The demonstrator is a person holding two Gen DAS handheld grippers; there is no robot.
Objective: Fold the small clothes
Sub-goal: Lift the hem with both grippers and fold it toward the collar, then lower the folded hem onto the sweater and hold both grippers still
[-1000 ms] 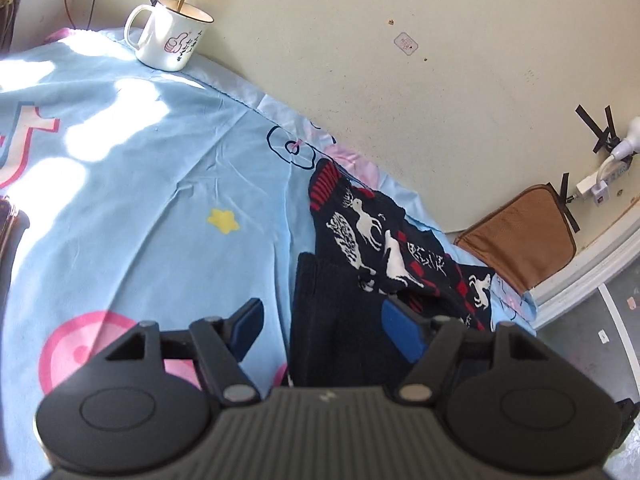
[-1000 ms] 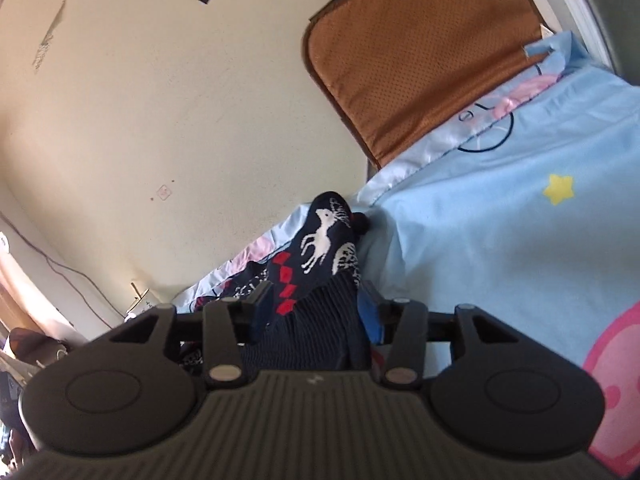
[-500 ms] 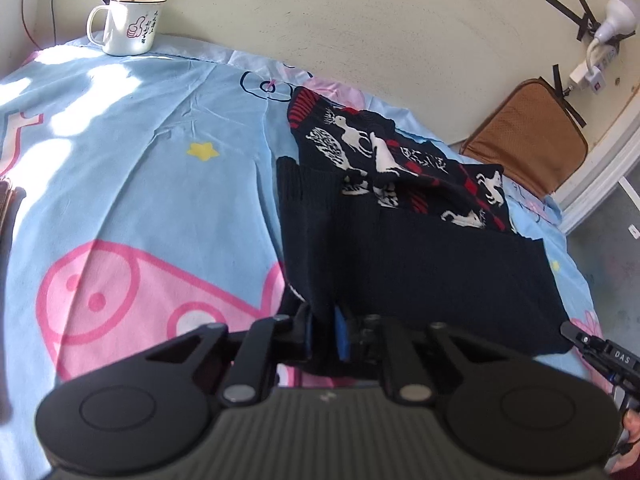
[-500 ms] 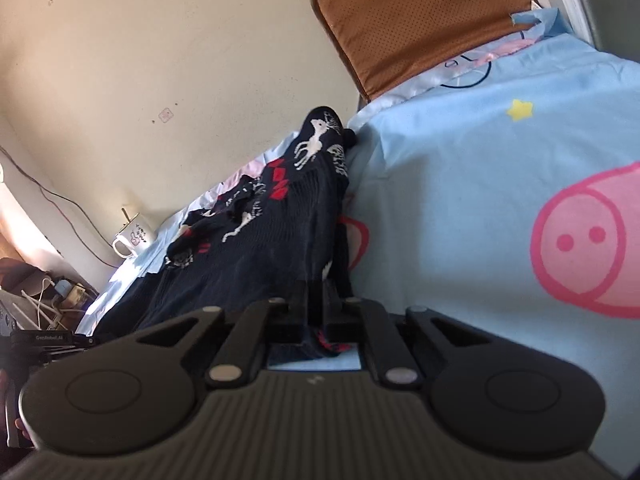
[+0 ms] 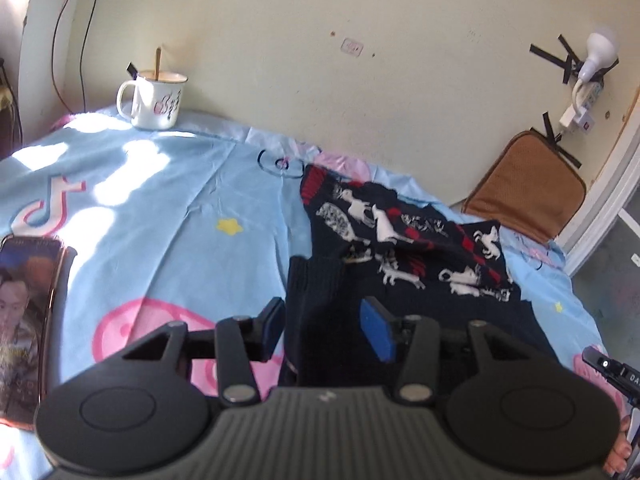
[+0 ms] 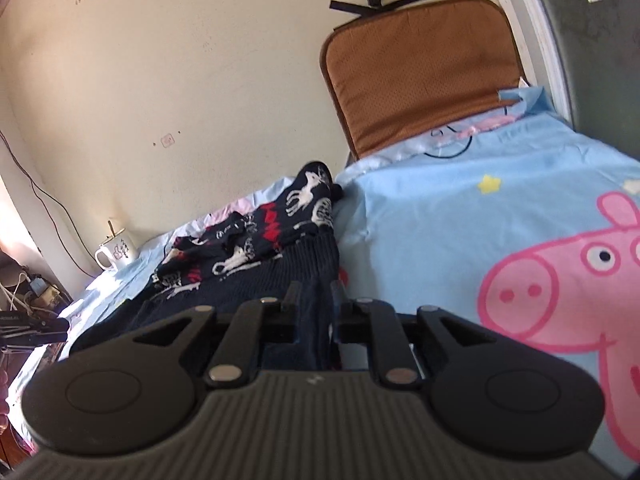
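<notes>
L hand-held gripper [image 5: 325, 330] nr phone [image 5: 28, 320], mug [image 5: 154, 98]

Bed [image 5: 168, 208]: light-blue cartoon-pig sheet.
Sweater [image 5: 404, 248]: dark, spread mid-bed.
Mug [image 5: 154, 100]: beyond sweater, by the wall.
Phone [image 5: 24, 320]: left of sweater.

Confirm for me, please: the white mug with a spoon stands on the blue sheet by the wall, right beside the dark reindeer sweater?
Not beside it. In the left wrist view the white mug stands far from the sweater, across bare blue sheet; the rest is right.
</notes>
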